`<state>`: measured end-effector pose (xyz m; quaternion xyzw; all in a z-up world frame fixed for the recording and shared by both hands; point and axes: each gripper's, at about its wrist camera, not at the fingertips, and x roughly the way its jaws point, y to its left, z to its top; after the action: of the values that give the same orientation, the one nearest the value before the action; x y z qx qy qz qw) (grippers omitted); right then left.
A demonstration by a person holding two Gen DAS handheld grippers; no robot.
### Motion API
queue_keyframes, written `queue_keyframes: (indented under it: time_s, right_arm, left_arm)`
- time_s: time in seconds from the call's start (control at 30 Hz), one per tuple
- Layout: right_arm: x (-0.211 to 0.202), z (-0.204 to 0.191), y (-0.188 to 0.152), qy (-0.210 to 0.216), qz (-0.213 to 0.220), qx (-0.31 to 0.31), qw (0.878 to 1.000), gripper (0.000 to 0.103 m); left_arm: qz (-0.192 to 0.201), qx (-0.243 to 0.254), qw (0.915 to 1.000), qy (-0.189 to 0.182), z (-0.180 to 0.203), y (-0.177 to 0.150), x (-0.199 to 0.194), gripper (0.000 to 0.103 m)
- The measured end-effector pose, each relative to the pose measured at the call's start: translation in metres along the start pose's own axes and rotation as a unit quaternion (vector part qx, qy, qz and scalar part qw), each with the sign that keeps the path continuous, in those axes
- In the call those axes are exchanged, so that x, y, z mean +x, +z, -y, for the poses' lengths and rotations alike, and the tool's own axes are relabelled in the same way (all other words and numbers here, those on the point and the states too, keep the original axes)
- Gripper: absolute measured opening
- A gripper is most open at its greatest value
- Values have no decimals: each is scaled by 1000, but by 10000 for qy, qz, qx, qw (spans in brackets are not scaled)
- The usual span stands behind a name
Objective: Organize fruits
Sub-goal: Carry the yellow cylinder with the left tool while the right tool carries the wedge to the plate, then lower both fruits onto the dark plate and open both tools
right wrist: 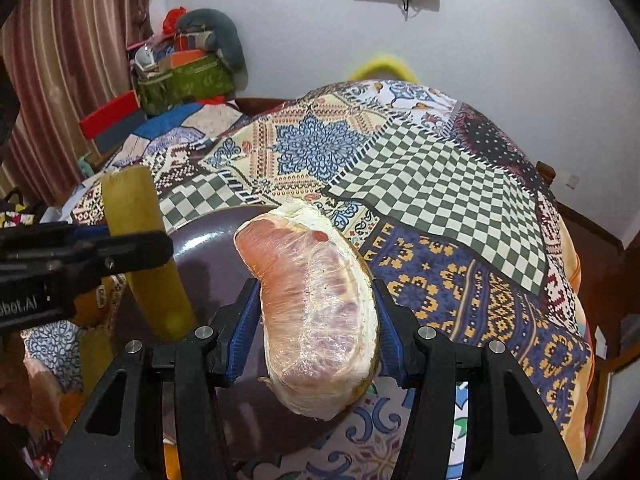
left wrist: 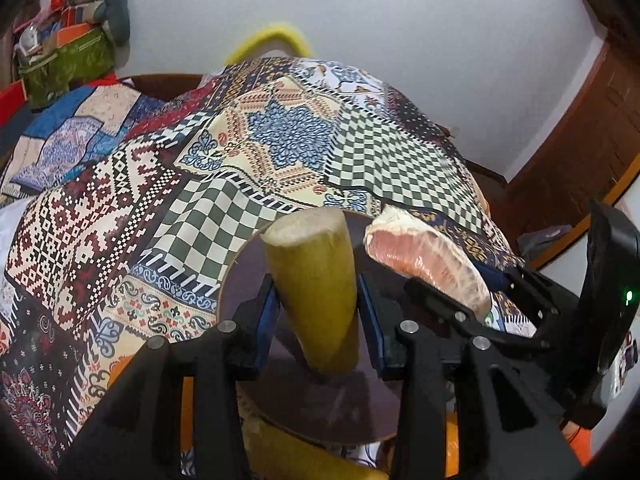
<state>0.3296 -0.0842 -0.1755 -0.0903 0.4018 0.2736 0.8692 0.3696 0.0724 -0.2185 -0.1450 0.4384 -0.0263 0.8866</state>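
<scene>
The left gripper [left wrist: 316, 312] is clamped on a yellow-green wedge of fruit [left wrist: 316, 276], blue pads pressing both its sides, the cut end pointing away from the camera. The right gripper [right wrist: 316, 320] is closed in the same way on a wrapped pink pomelo slice [right wrist: 316, 316], with the white pith along its right side. Both pieces hang just above a dark round plate [right wrist: 208, 236], the wedge over its left half and the slice over its right edge; neither appears to rest on it yet.

The plate lies on a bed covered with a patchwork cloth [left wrist: 288, 140], towards the near edge. Another yellow-green piece [left wrist: 288, 452] shows below the plate's near rim in the left wrist view, and more pink fruit [right wrist: 36, 384] lies at the lower left of the right wrist view.

Judging from this, the task is in progress: two pieces are carried to the plate, not set down, and at least two others remain off it.
</scene>
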Motion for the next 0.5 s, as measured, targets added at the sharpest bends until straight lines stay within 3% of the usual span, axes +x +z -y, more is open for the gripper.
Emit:
queue_keyframes:
  time_s: [0.33, 0.5]
  right_arm:
    - [19, 0, 0, -17, -322, -57, 9995, 52]
    - [8, 3, 2, 45, -148, 80, 9998, 54]
  left_arm:
    - [-299, -92, 9995, 3, -7, 3, 18, 42]
    - [-397, -121, 9991, 24, -8, -2, 18, 42]
